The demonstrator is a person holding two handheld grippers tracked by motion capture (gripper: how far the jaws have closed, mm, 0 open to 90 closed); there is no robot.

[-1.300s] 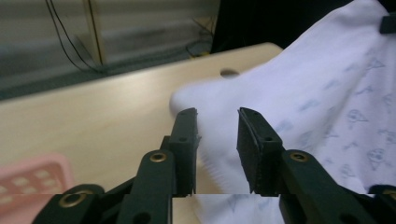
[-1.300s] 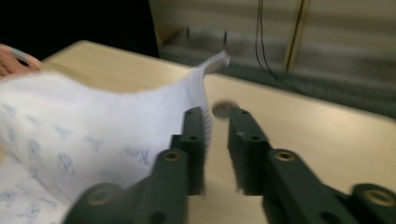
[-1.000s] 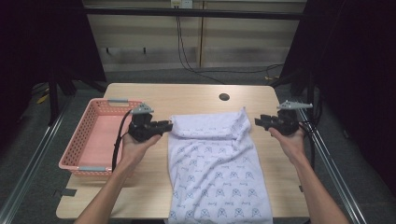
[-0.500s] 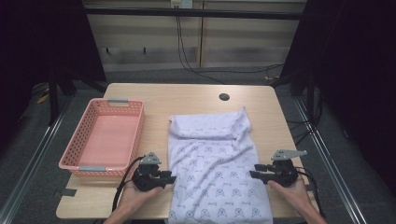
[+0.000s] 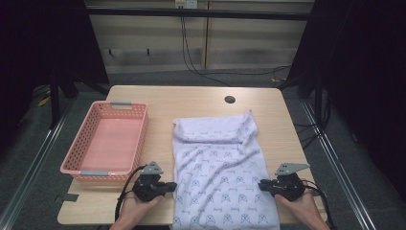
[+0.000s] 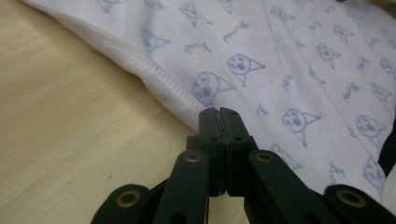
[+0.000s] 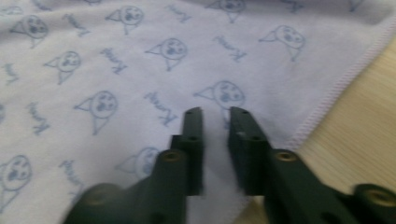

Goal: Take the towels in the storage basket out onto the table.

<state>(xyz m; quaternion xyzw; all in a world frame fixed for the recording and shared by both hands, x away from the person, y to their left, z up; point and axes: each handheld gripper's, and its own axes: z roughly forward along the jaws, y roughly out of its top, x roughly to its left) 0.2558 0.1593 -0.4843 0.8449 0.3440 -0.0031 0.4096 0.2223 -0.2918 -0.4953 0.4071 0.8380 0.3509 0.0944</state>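
Note:
A white cloth (image 5: 220, 167) printed with small blue cartoon faces lies spread lengthwise on the wooden table (image 5: 191, 98), its far end folded over. My left gripper (image 5: 171, 186) rests at the cloth's near left edge. In the left gripper view its jaws (image 6: 219, 114) have just been closing and now stand shut, tips on the stitched hem of the cloth (image 6: 280, 60). My right gripper (image 5: 262, 184) is at the near right edge. Its jaws (image 7: 215, 114) have just been closing and keep a narrow gap, with the cloth (image 7: 116, 56) beneath and between them.
A pink plastic basket (image 5: 76, 165) stands to the left of the cloth, close behind my left gripper. A dark round hole (image 5: 230, 99) sits in the table's far part. The table's near edge runs just below both hands.
Both hands have come from the cloth's far corners back to its near sides and sunk to the table. Both pairs of jaws have narrowed, the left ones fully together.

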